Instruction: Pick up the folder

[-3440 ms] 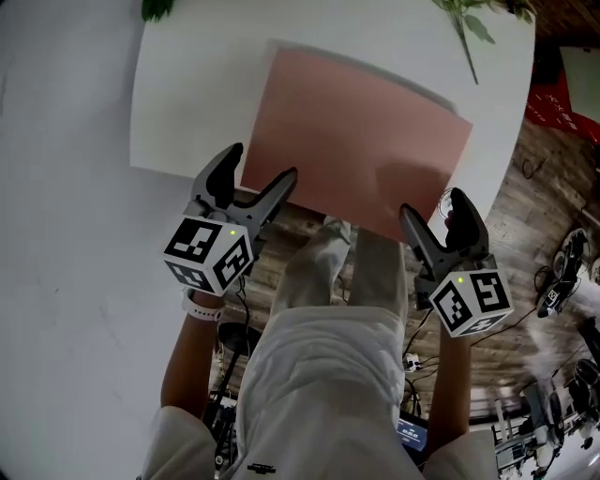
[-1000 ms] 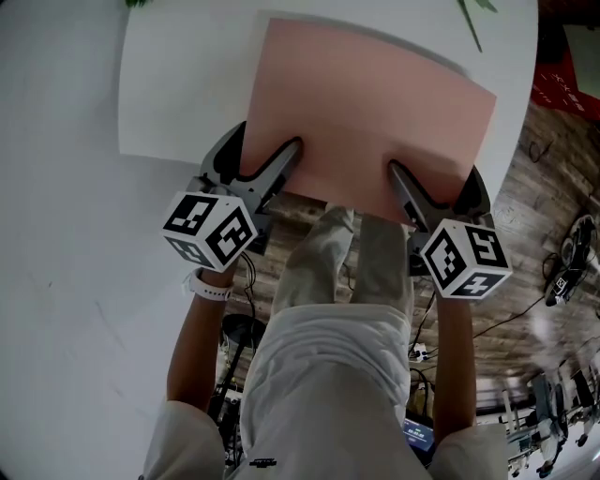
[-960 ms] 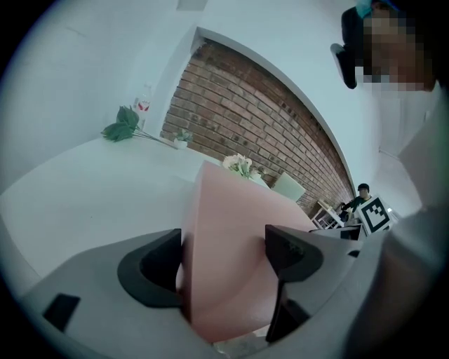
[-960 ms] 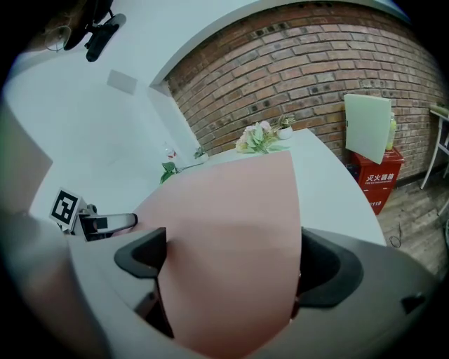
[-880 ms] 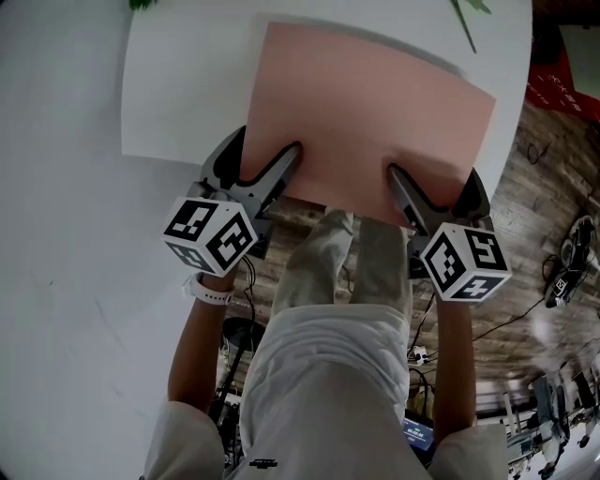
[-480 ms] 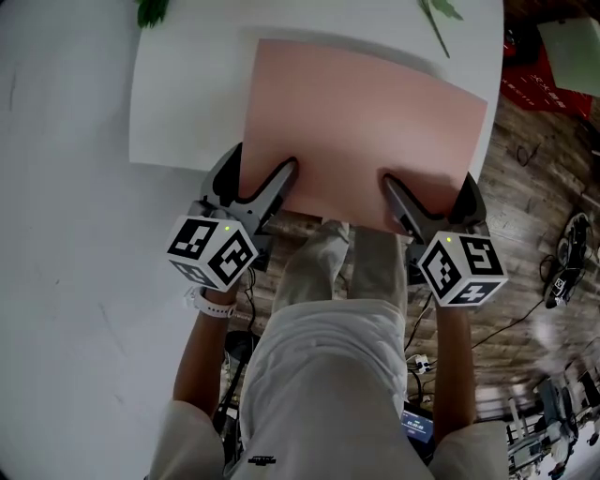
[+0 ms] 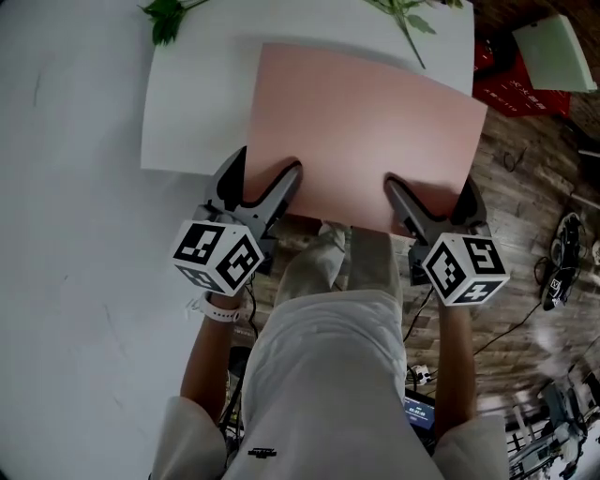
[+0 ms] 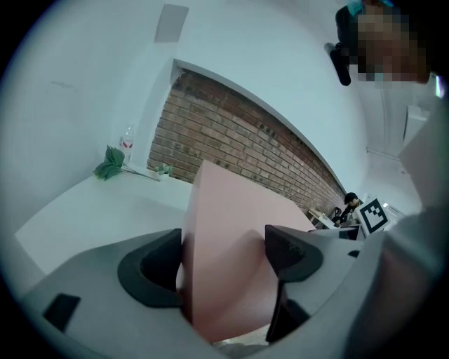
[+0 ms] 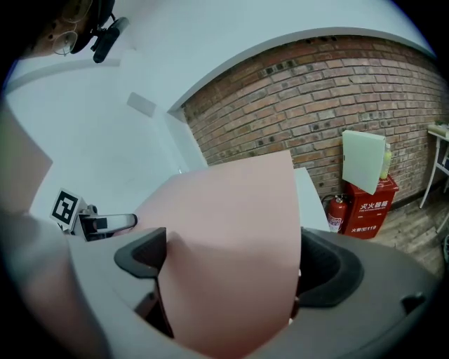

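A pink folder [image 7: 366, 122] lies on the white table [image 7: 197, 112], its near edge sticking out past the table's front. My left gripper [image 7: 267, 164] is open at the folder's near left corner. My right gripper [image 7: 427, 183] is open at the near right corner. In the left gripper view the folder [image 8: 231, 231] runs between the spread jaws of the left gripper [image 8: 223, 242], close against the left one. In the right gripper view the folder [image 9: 231, 238] bows and fills the gap of the right gripper [image 9: 231, 245].
Green plant sprigs [image 7: 164, 14] [image 7: 403, 19] lie at the table's far edge. A red box [image 7: 511, 84] and a pale green board [image 7: 553, 52] stand on the wooden floor at the right, by a brick wall [image 9: 337, 91]. The person's legs [image 7: 328, 356] are below the table's front edge.
Since the earliest frame both grippers have moved forward onto the folder's near edge. Over the last second they hold there with jaws equally spread, and the view has shifted slightly.
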{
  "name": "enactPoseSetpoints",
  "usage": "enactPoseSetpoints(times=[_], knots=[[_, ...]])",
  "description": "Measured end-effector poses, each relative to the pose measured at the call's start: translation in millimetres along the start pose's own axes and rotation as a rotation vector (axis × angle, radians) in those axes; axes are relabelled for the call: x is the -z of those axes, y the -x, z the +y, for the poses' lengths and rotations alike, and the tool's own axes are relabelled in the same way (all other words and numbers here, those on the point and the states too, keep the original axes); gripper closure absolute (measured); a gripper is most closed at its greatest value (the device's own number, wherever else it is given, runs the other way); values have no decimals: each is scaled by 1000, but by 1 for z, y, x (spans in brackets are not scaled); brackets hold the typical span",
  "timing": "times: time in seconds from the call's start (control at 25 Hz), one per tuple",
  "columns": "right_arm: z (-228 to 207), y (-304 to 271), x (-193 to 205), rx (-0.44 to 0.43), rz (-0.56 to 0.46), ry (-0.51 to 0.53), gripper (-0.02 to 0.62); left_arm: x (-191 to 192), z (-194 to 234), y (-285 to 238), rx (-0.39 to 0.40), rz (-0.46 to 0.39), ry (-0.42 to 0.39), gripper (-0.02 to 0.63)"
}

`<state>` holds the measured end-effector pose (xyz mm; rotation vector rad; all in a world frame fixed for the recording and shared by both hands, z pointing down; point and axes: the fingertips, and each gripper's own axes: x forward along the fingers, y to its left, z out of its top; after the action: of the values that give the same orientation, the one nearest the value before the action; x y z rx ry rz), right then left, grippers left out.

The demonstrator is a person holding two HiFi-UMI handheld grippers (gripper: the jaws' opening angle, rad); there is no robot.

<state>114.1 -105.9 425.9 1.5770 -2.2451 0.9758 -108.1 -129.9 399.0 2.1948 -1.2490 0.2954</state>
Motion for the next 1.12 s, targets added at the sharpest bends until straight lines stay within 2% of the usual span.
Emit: enactPoseSetpoints(times=[1.12], knots=[[36, 104, -78, -12, -216, 30, 34, -90, -82, 73, 73, -172, -147, 229]])
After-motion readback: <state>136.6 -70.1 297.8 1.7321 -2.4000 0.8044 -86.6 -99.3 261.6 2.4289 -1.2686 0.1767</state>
